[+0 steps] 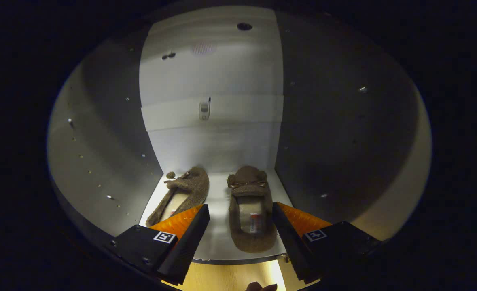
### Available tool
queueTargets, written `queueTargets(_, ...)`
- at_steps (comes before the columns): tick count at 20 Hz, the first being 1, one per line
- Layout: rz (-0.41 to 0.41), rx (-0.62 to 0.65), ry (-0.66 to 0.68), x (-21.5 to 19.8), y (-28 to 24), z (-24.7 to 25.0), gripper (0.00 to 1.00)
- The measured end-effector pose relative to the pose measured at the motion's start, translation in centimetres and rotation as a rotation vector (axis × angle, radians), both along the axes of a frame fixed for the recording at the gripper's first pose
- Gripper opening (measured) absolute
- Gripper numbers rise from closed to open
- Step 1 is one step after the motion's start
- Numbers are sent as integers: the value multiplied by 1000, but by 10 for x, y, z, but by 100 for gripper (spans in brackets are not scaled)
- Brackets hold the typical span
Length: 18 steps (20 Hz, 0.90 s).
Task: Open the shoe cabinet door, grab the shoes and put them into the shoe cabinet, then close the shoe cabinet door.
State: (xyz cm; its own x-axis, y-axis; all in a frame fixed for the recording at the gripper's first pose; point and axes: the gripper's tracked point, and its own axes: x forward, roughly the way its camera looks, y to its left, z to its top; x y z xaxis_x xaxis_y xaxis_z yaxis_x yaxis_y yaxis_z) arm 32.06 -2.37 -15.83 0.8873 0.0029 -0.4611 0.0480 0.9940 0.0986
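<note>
Two brown fuzzy shoes rest side by side on the white floor of the shoe cabinet (218,242), toes toward the far back panel. The right shoe (251,206) lies straight, between the fingers of the gripper (240,226) and nearer the right one; the left shoe (183,192) lies angled, its heel partly behind the left finger. The gripper is open and empty, jaws spread wide, neither finger pressing on a shoe. The cabinet's dark side walls (335,133) rise to either side, and a small metal fitting (204,110) sits on the back panel.

Judged from this layout, both shoes are placed and door closing remains. Risk: the right finger stands just beside the right shoe's flank, so a skewed withdrawal could drag it toward the near edge, where it might block the door.

The door itself cannot be made out. The left shoe's heel is hidden. A dark shape at the near edge, on the yellowish surface below, is cut off and unidentifiable.
</note>
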Motion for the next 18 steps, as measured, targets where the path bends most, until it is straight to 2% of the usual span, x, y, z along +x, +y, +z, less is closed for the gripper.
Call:
queueTargets(4, -26, -9, -188, -48, -11, 60, 99)
queueTargets(9, -68, -56, -383, -136, -26, 109, 99)
queueTargets(13, -65, -79, -460, -218, -28, 118, 98)
queueTargets(18, -45, -65, -487, -307, -39, 121, 98)
